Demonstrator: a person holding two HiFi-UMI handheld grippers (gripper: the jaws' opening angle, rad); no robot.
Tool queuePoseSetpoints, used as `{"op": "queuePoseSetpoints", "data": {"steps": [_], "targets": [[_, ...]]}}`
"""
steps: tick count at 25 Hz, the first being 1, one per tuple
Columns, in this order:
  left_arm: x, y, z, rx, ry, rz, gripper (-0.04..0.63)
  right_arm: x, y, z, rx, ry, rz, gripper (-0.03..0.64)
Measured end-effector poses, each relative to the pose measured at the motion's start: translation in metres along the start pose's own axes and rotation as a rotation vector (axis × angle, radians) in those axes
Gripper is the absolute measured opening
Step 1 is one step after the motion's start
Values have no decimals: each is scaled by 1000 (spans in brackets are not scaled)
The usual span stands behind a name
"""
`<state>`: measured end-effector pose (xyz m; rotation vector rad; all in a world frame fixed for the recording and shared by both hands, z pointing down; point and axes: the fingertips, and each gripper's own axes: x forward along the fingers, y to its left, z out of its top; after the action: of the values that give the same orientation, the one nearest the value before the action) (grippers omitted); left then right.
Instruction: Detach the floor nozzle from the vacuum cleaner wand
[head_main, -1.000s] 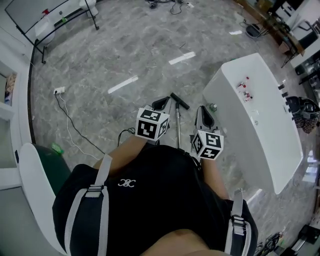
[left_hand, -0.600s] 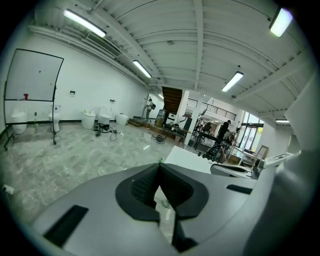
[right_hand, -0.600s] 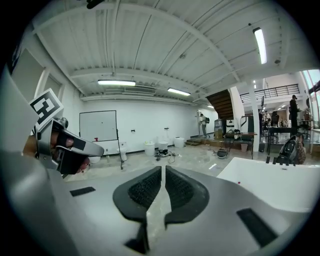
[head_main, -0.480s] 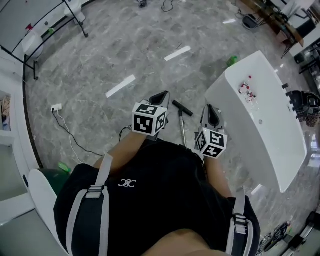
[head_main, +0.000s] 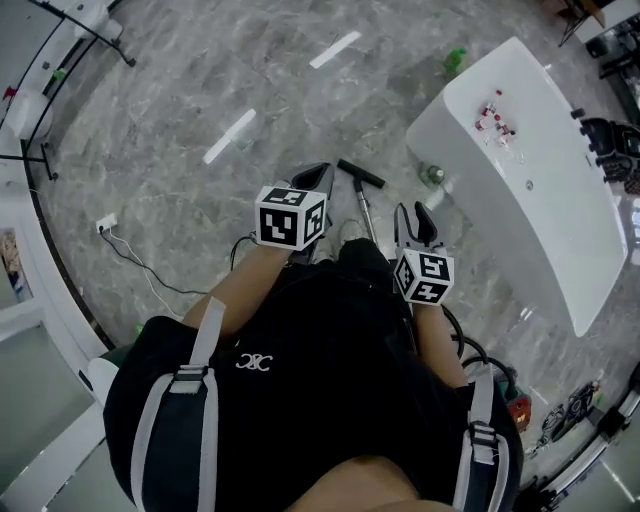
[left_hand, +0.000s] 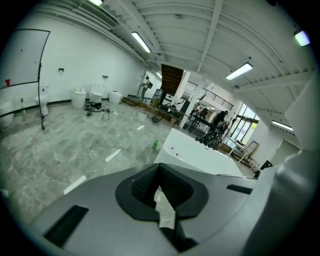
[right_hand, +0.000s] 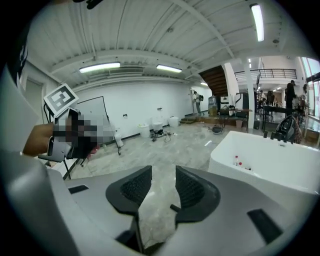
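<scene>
The vacuum's black floor nozzle (head_main: 360, 173) lies on the grey marble floor, and its thin metal wand (head_main: 366, 212) runs from it back toward me. My left gripper (head_main: 318, 178) is shut and empty, hovering just left of the nozzle; in the left gripper view its pads (left_hand: 159, 186) meet with only floor beyond. My right gripper (head_main: 415, 214) hangs right of the wand. Its jaws have just been opening, and in the right gripper view only floor shows between its fingertips (right_hand: 158, 186). Neither gripper touches the vacuum.
A long white tub-like table (head_main: 560, 230) with small red items stands to the right, also seen as the white table (right_hand: 280, 165). A green bottle (head_main: 432, 175) lies near its base. A power strip with cable (head_main: 103, 224) lies left. Black hoses (head_main: 470, 345) trail at right.
Both grippers have come forward and lower beside the wand. The right gripper's jaws have parted; the left stays shut. The table and floor have shifted in the head view.
</scene>
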<state>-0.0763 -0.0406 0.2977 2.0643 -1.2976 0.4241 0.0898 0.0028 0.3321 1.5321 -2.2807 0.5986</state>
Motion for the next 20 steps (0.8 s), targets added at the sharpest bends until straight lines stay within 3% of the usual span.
{"op": "queuePoseSetpoints", "data": {"steps": [5, 7, 11, 13, 20], "targets": [[63, 4, -19, 107, 121, -17, 0, 49, -38, -52, 17, 183, 2, 180], [93, 11, -32, 115, 174, -20, 0, 77, -54, -70, 1, 253, 8, 190], [160, 35, -76, 64, 260, -36, 0, 139, -86, -111, -224, 291, -47, 193], [197, 51, -102, 30, 288, -34, 0, 173, -100, -147, -303, 329, -32, 198], [313, 132, -199, -94, 358, 58, 0, 270, -127, -320, -278, 600, 94, 204]]}}
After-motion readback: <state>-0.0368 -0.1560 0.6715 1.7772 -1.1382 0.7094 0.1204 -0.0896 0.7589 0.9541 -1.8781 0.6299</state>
